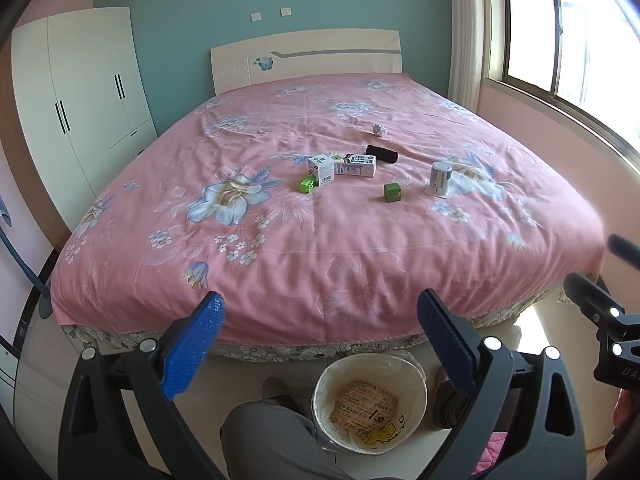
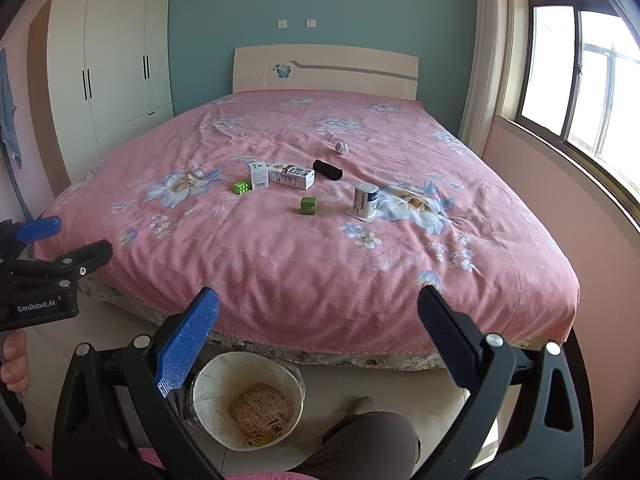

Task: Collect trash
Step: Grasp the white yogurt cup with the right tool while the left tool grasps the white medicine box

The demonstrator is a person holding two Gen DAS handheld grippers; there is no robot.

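Observation:
Several items lie mid-bed on the pink floral cover: a crumpled paper ball [image 1: 380, 129] [image 2: 341, 147], a black roll [image 1: 382, 154] [image 2: 327, 170], a long carton [image 1: 355, 165] [image 2: 291, 175], a small white box [image 1: 321, 169] [image 2: 259, 175], a green studded block [image 1: 307, 184] [image 2: 240, 187], a green cube [image 1: 392, 192] [image 2: 308, 205] and an upright can [image 1: 440, 179] [image 2: 365, 201]. My left gripper [image 1: 322, 322] and right gripper [image 2: 318, 318] are open and empty, at the bed's foot. A lined bin [image 1: 370, 400] [image 2: 245, 398] stands on the floor below them.
The bed [image 1: 280, 256] fills the room's middle. A white wardrobe [image 1: 80, 92] stands at left, a window [image 2: 580, 80] at right. The person's knee [image 1: 272, 436] [image 2: 360, 440] is beside the bin. The bin holds printed paper.

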